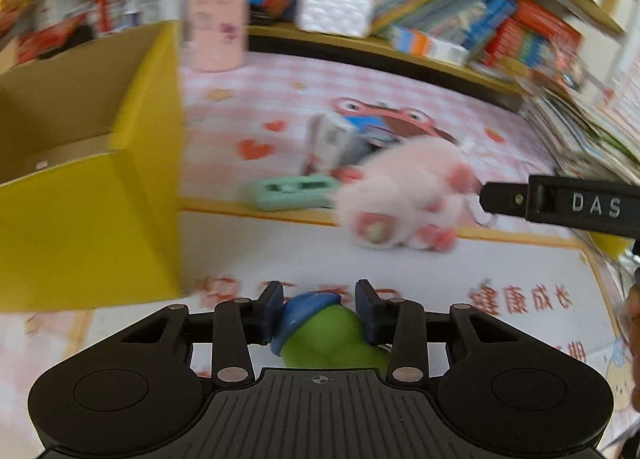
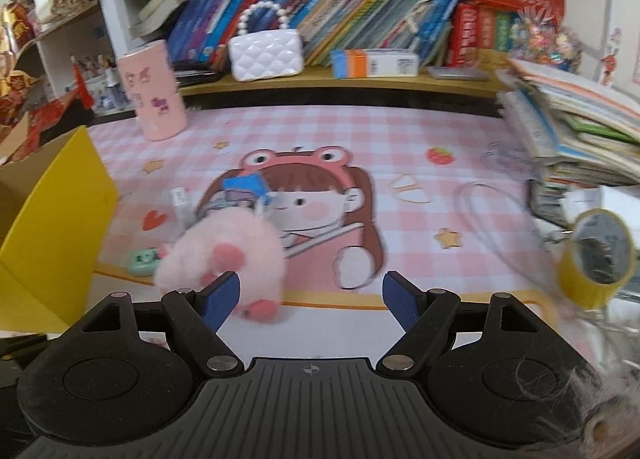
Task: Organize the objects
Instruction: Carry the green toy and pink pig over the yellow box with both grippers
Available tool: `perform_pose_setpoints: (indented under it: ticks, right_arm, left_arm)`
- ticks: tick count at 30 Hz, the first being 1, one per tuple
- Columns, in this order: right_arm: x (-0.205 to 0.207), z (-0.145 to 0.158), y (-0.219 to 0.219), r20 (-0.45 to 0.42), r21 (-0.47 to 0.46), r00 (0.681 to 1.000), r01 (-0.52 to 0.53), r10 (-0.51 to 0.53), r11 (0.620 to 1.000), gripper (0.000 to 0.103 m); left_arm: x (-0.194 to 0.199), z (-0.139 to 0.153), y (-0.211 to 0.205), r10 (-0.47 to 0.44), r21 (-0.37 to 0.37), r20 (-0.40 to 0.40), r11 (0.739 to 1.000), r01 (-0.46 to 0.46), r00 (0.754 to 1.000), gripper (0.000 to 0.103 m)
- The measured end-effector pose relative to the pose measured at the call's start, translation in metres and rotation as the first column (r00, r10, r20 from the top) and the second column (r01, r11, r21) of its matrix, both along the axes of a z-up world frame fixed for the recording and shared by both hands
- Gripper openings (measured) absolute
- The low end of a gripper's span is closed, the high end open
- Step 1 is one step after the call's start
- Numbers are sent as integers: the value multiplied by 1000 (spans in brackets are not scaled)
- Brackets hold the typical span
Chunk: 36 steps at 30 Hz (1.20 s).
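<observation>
My left gripper (image 1: 320,309) is shut on a green toy with a blue cap (image 1: 324,329), held just right of the open yellow cardboard box (image 1: 92,219). A pink plush toy (image 1: 404,199) lies on the desk mat ahead; it also shows in the right wrist view (image 2: 224,255), just past my right gripper's left finger (image 2: 220,299). My right gripper (image 2: 312,299) is open and empty; its arm shows at the right of the left wrist view (image 1: 560,205). A mint green case (image 1: 288,191) and a blue-and-grey pack (image 1: 340,135) lie beside the plush.
A pink canister (image 2: 154,91) stands at the back left of the mat. A white quilted purse (image 2: 266,51) and rows of books sit on the shelf behind. A paper stack (image 2: 572,127) and a yellow tape roll (image 2: 596,259) crowd the right side.
</observation>
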State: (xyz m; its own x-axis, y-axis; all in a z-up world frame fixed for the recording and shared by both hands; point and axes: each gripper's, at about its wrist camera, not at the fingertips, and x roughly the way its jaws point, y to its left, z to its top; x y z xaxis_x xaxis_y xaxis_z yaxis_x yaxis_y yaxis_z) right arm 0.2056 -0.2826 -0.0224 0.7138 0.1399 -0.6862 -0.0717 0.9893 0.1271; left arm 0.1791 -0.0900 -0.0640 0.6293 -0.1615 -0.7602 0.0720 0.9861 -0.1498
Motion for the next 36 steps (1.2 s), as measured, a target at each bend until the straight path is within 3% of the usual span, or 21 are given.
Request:
perform_pose_setpoints:
  ticks: [2,12,14,15,16,19,27,36]
  right_arm:
    - [4,-2,6,7,28,1000,-22,21,999,88]
    - [55,-28,24,-57,113,996,-62,69,992,91]
    - [59,-33,24,-70,142,994,-71,82,987,86]
    - [60,-34,24,-70,160,994,-76,88,984,74]
    - [59,-33,24,-63,169,994,-76,88,983,68]
    - [52,-25,26,-30,148,995,-91,96,985,57]
    - [3,7,22,62,105,998,-30,23,994,56]
    - [-50,17,41,40,97,999,8,-12,995,56]
  left_arm:
    - [-4,6,12,42,-15,4,999,-42,999,38]
    - [-26,29,28,100,-10,55,995,-100,993,38]
    - [-29,31,30,112,-11,60,994,-112,992,38]
    - [-30,32,31,116,-10,62,993,-116,991,38]
    - [-32,33,32,122,-8,65,993,-122,990,38]
    - [-35,35,36,131,-12,70,991,-130,989,38]
    - [-38,36,41,94,-36,89,995,-91,992,38]
    - [-52,45,67,77,-83,125,994,-67,989,38]
